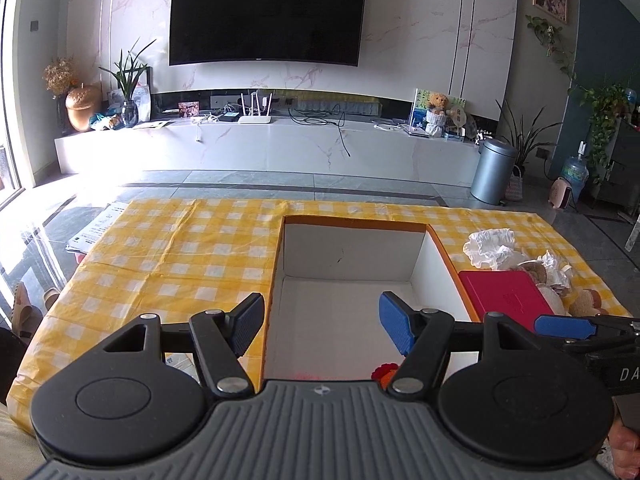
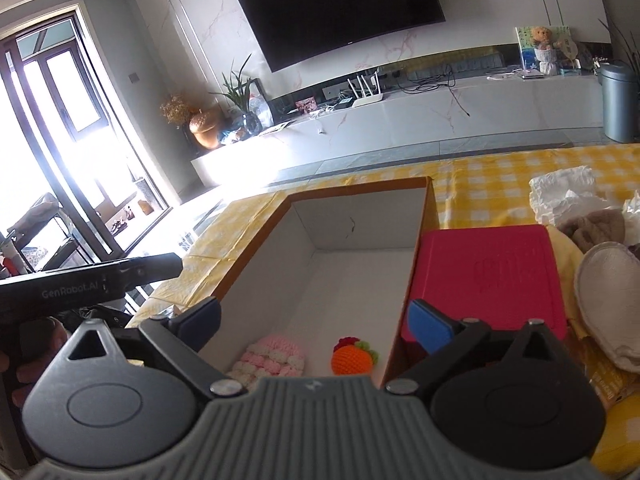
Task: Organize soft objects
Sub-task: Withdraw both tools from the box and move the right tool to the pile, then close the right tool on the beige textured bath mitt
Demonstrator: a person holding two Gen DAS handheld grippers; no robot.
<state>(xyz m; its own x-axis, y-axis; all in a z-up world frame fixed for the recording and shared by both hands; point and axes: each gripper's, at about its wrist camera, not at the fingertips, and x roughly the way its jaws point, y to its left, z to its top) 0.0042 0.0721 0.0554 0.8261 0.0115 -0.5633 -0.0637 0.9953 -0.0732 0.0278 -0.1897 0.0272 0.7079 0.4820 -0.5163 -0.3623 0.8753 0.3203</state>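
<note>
Pink knit [image 2: 270, 358] and orange toy [image 2: 352, 358] inside box [image 2: 360, 220].

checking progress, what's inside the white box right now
In the white box, near its front, lie a pink crochet piece and an orange crochet fruit. The rest of the floor looks bare; the right gripper's body hides the front edge.

Left gripper [image 1: 322, 326]: black linkage arms, silver rivets at the pivots, blue ribbed pads [image 1: 394, 326] on the fingertips. Behind the fingers, two round black discs flanking a grey ribbed housing with a small emblem. Right gripper [image 2: 314, 322]: same build, one pad [image 2: 426, 326] bright blue, the other shadowed, possibly darker. White "GenRobot.AI" lettering on the black body left of its fingers.
</note>
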